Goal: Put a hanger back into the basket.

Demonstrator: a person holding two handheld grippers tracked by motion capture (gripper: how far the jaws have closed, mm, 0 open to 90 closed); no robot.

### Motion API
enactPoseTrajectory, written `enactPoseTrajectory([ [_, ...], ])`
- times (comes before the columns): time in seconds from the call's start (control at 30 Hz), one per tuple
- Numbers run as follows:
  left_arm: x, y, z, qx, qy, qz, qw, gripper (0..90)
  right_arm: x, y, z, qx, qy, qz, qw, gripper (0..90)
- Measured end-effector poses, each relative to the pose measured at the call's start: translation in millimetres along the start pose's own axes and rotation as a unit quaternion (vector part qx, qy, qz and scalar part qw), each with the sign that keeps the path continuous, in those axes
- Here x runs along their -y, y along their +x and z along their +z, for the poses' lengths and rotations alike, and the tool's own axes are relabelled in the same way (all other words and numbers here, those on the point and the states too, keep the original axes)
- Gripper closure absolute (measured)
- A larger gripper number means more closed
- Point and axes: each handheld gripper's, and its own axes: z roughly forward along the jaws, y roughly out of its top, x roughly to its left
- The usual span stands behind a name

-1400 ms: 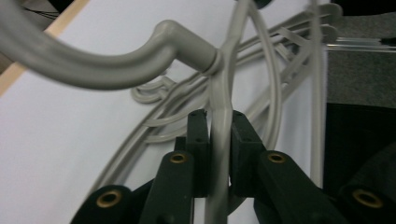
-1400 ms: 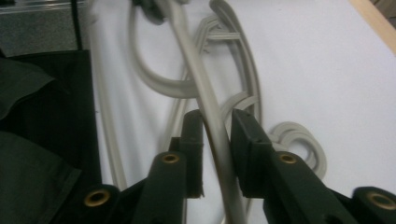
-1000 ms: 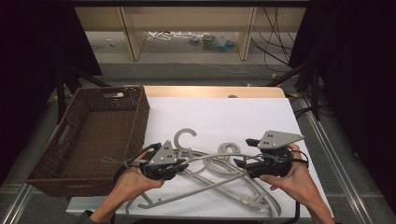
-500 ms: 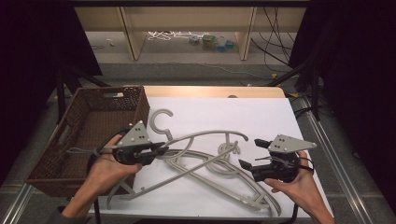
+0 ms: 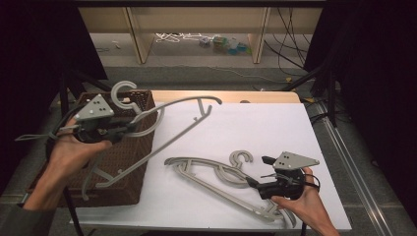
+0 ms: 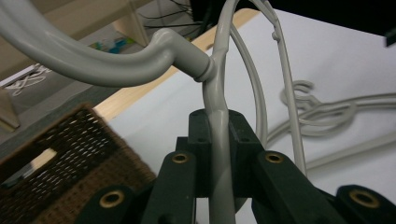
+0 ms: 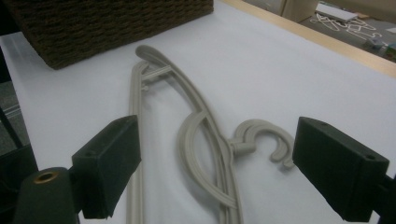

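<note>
My left gripper [image 5: 129, 129] is shut on a grey plastic hanger [image 5: 187, 125] just below its hook and holds it in the air over the brown wicker basket [image 5: 123, 167]. In the left gripper view the jaws [image 6: 219, 140] pinch the hanger's neck [image 6: 217, 93], with the basket [image 6: 56, 158] below. A second grey hanger [image 5: 206, 169] lies flat on the white table. My right gripper [image 5: 258, 171] hovers low by its hook; its jaws have just been opening. In the right gripper view they [image 7: 224, 168] stand open, with that hanger [image 7: 201, 135] lying below and between them, untouched.
The white sheet [image 5: 255, 128] covers the table, with a wooden strip [image 5: 226, 96] along its far edge. A shelf unit [image 5: 196, 29] with cables and small items stands behind. Black stands rise at both sides. The basket takes up the table's left end.
The left gripper has carried one hanger up and to the left, from the pile to above the basket. The right gripper has sunk a little and its jaws have spread.
</note>
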Motion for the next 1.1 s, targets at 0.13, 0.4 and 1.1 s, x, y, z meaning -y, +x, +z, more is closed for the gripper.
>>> enactPoseTrajectory([
  [0.13, 7.9, 22.3, -0.1, -0.024, 0.003, -0.014, 0.9996, 81.9, 4.1, -1.4, 1.3, 0.006, -0.007, 0.006, 0.9999, 16.1],
  [0.4, 23.2, 53.4, -2.8, -0.071, -0.006, -0.027, 0.9971, 81.9, 8.8, -3.7, 0.8, 0.013, -0.009, 0.014, 0.9998, 16.1],
  [1.1, 63.8, 113.5, -6.9, -0.148, 0.017, -0.06, 0.987, 81.9, 11.8, -6.5, 1.8, 0.007, -0.008, 0.018, 0.9998, 16.1],
])
